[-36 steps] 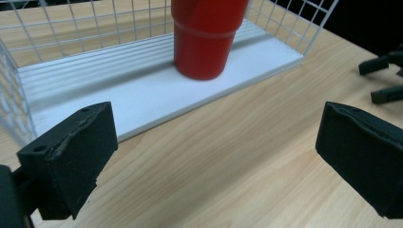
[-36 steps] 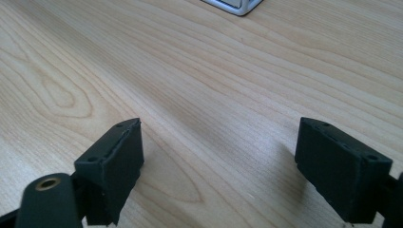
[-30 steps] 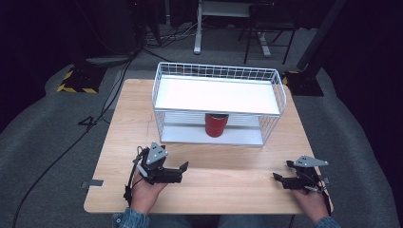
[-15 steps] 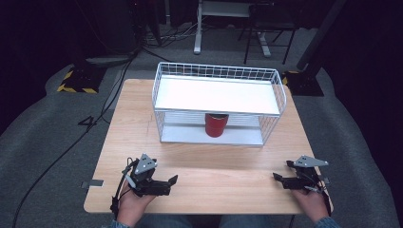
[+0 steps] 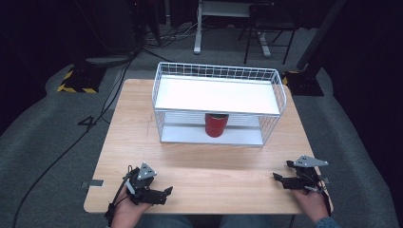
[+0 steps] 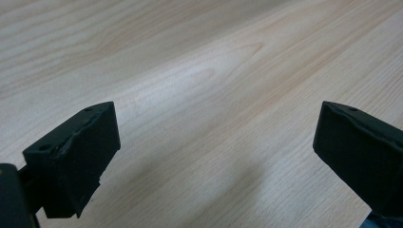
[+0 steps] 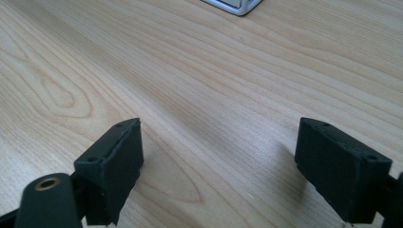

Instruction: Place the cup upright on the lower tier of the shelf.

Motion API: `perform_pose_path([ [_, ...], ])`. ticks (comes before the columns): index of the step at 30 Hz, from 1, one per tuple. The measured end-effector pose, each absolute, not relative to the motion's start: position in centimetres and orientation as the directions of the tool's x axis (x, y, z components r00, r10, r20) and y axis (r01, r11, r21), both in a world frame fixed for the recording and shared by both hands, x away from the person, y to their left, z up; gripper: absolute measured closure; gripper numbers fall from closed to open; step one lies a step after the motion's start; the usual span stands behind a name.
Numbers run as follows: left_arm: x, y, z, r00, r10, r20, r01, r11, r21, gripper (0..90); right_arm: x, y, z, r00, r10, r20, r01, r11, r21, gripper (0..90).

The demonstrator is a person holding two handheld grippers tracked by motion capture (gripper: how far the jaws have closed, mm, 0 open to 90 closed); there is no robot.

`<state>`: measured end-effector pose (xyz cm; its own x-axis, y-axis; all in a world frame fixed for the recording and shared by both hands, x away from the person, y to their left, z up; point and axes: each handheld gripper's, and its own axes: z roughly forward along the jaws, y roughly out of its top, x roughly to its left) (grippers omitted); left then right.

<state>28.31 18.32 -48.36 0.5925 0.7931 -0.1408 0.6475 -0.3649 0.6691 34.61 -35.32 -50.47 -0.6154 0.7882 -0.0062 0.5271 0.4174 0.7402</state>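
So the red cylindrical can sits on the lower shelf of the white wire rack toward the worktop's far edge, tucked under the top shelf. Both tongs sit at the near corners, well apart from it: left tongs and right tongs low over the wood, pointing inward, jaws spread wide and empty.

black hand-held gripper bodies, each topped by a grey three-cornered plate; blocky jaws with small screw holes.
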Motion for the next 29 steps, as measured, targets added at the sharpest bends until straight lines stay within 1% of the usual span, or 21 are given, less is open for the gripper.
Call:
perform_pose_path([
  [4, 28.2, 18.3, -48.9, 0.590, 0.797, -0.131, 0.659, -0.382, 0.648, 2.2, 34.6, -35.3, -50.5, -0.615, 0.788, -0.006, 0.527, 0.417, 0.740, 16.8],
  [7, 28.2, 18.0, -49.4, 0.582, 0.801, -0.138, 0.684, -0.390, 0.616, 2.2, 34.6, -35.3, -50.5, -0.617, 0.787, -0.009, 0.524, 0.421, 0.740, 17.1],
  [12, 28.2, 17.5, -49.9, 0.591, 0.802, -0.081, 0.662, -0.426, 0.617, 0.2, 34.5, -35.3, -50.5, -0.615, 0.789, -0.008, 0.527, 0.417, 0.741, 16.9],
  [14, 28.1, 17.3, -50.2, 0.594, 0.804, -0.039, 0.636, -0.439, 0.634, 0.2, 34.5, -35.3, -50.5, -0.615, 0.789, -0.008, 0.527, 0.418, 0.741, 16.9],
  [16, 28.3, 17.5, -50.9, 0.627, 0.779, -0.016, 0.570, -0.444, 0.691, 0.0, 34.5, -35.3, -50.5, -0.614, 0.789, -0.007, 0.528, 0.417, 0.740, 16.9],
  [23, 28.0, 17.4, -51.1, 0.588, 0.809, -0.019, 0.576, -0.402, 0.712, 0.2, 34.6, -35.3, -50.5, -0.614, 0.789, -0.005, 0.530, 0.417, 0.738, 16.8],
  [29, 27.9, 17.5, -51.2, 0.581, 0.814, -0.022, 0.576, -0.391, 0.718, 0.2, 34.6, -35.3, -50.5, -0.613, 0.790, -0.005, 0.531, 0.417, 0.738, 16.7],
])
